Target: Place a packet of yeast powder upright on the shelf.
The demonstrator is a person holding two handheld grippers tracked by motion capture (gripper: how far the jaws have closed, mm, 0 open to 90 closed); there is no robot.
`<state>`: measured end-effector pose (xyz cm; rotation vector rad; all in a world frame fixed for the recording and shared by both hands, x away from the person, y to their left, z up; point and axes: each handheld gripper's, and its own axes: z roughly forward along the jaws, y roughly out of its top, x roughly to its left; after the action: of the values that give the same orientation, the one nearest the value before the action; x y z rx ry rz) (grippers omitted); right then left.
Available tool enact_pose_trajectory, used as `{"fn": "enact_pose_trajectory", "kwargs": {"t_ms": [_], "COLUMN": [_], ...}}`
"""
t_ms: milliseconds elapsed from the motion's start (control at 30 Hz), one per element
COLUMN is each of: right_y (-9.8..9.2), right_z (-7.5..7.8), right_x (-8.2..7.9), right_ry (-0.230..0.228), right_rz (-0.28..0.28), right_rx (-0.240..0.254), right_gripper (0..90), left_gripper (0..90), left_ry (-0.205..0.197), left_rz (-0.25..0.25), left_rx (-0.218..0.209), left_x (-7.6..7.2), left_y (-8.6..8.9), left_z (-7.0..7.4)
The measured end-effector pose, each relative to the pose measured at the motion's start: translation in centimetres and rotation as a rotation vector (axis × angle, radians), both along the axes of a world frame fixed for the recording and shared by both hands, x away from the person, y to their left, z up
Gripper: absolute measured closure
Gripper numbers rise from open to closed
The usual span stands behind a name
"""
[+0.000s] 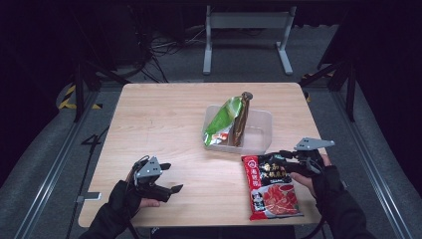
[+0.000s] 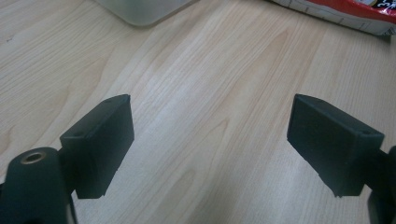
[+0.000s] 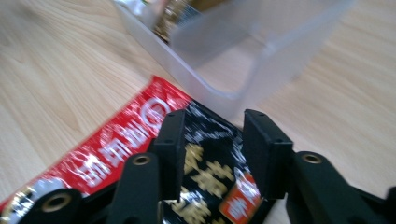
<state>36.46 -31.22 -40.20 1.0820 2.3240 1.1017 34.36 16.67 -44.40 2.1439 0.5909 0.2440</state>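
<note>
A red instant-noodle packet point(image 1: 271, 191) lies flat on the wooden table point(image 1: 164, 119) at the front right. My right gripper point(image 1: 279, 158) is at the packet's far top corner. In the right gripper view its jaws point(image 3: 214, 116) stand apart over the black printed end of the packet point(image 3: 116, 140), and the pads do not press it. My left gripper point(image 1: 171, 177) rests at the front left, open, with bare wood between its jaws point(image 2: 210, 100). The packet's edge point(image 2: 345, 7) shows at the top right of the left gripper view.
A clear plastic bin point(image 1: 259, 117) stands just beyond the packet, right of the table's middle. A green bag point(image 1: 222, 119) and a brown packet point(image 1: 241, 117) lean upright in it. The bin's corner point(image 3: 261, 70) is close ahead of my right jaws.
</note>
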Motion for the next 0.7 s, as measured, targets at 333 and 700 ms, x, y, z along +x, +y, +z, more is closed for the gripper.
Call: {"fn": "enact_pose_trajectory", "kwargs": {"t_ms": [333,700], "right_y": [-2.6,-2.3], "right_z": [-3.3,-5.1], "right_x": [2.2,3.7], "right_ry": [0.157,0.253], "right_rz": [-0.050,-0.058], "right_rx": [0.060,0.046], "right_gripper": [31.8,17.3], "left_gripper": [15.3,15.3], "left_ry": [0.017,0.056], "left_rz": [-0.019,-0.070], "left_rx": [-0.005,-0.019], "left_x": [0.0,0.3], "left_y": [-0.4,-3.7], "left_z": [-0.2,0.1]}}
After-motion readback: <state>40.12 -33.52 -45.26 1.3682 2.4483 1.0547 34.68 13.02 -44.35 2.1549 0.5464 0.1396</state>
